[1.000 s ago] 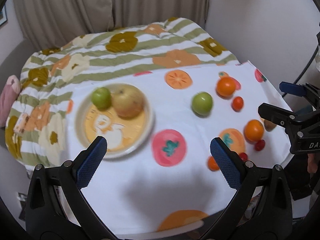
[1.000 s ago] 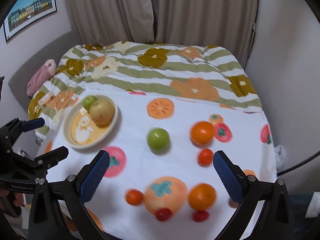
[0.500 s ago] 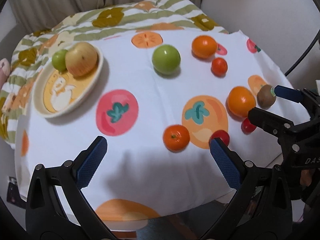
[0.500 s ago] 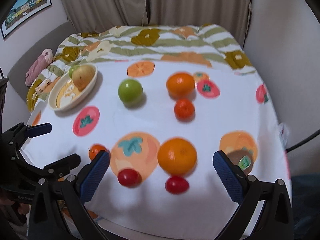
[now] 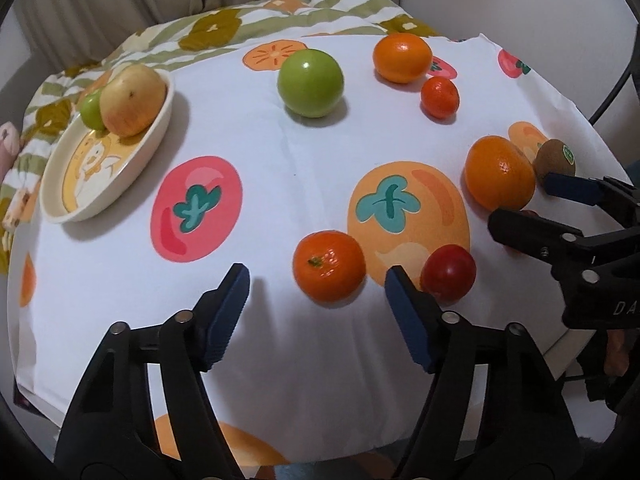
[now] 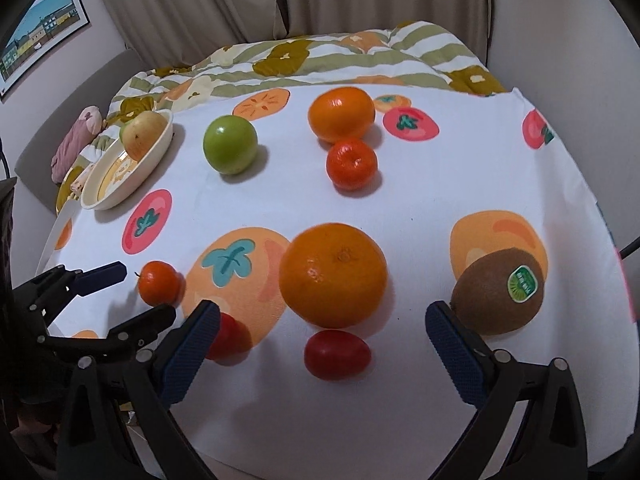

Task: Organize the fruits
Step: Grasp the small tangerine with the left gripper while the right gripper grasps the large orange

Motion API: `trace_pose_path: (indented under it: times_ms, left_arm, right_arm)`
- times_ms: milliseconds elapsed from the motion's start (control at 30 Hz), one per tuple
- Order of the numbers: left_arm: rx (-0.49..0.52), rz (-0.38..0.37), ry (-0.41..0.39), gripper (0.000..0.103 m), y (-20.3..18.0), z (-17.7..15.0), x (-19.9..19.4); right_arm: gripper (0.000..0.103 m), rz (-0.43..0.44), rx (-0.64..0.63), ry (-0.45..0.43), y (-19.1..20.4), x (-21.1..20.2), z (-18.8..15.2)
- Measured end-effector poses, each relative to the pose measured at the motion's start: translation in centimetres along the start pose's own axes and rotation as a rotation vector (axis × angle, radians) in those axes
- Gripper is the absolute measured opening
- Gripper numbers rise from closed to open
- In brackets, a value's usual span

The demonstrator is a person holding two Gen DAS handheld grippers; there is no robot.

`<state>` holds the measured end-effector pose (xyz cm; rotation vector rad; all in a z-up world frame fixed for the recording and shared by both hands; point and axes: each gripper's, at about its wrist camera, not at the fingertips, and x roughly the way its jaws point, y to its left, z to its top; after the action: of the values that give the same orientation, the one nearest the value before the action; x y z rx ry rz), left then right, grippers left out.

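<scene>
Fruits lie on a white fruit-print cloth (image 5: 280,152). My left gripper (image 5: 316,312) is open and empty, low over the front edge, just before a small mandarin (image 5: 329,266) and a red tomato (image 5: 450,273). My right gripper (image 6: 320,354) is open and empty, with a red tomato (image 6: 337,354) between its fingers, a large orange (image 6: 333,275) just beyond and a kiwi (image 6: 498,294) at its right finger. A cream plate (image 5: 72,184) at the left holds a yellow apple (image 5: 132,100) and a small green fruit (image 5: 91,110).
A green apple (image 5: 311,82), an orange (image 5: 402,57) and a red-orange mandarin (image 5: 440,97) lie farther back. A striped floral blanket (image 6: 320,60) lies behind the cloth, with curtains and walls beyond. The right gripper shows in the left wrist view (image 5: 560,216).
Both grippers have come down and forward toward the front fruits, which now look much larger. Both stay open. No fruit has moved.
</scene>
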<state>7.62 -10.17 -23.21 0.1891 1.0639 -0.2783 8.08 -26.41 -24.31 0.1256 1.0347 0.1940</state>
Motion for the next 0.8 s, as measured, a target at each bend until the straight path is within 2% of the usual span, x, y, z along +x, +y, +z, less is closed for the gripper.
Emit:
trace_pose_path:
  times_ms: [100,300,367,467,667,800]
  left_arm:
    - [0.008,0.002,0.008,0.062,-0.4,0.1,0.5]
    - [-0.006,0.005,0.006,0.059,-0.5,0.2,0.9]
    - [-0.011,-0.007,0.004,0.049,-0.4,0.2,0.9]
    - [-0.001,-0.004,-0.001,0.043,-0.6,0.4,1.0]
    - [-0.015,-0.001,-0.007,0.042,-0.5,0.5,1.0]
    - [-0.018,0.011,-0.006,0.042,-0.7,0.6,0.9]
  right_arm:
    - [0.096,0.001,0.002,0.01,-0.1,0.5,-0.1]
    - [0.093,0.007,-0.002,0.025,-0.5,1.1,-0.1]
    - [0.093,0.008,-0.005,0.026,-0.5,1.2,0.0]
    - [0.093,0.008,-0.01,0.024,-0.5,1.4,0.3]
    - [0.08,0.006,-0.012,0.035,-0.8,2.1,1.0]
    - [0.076,0.015,-0.008,0.043,-0.9,2.4,1.3]
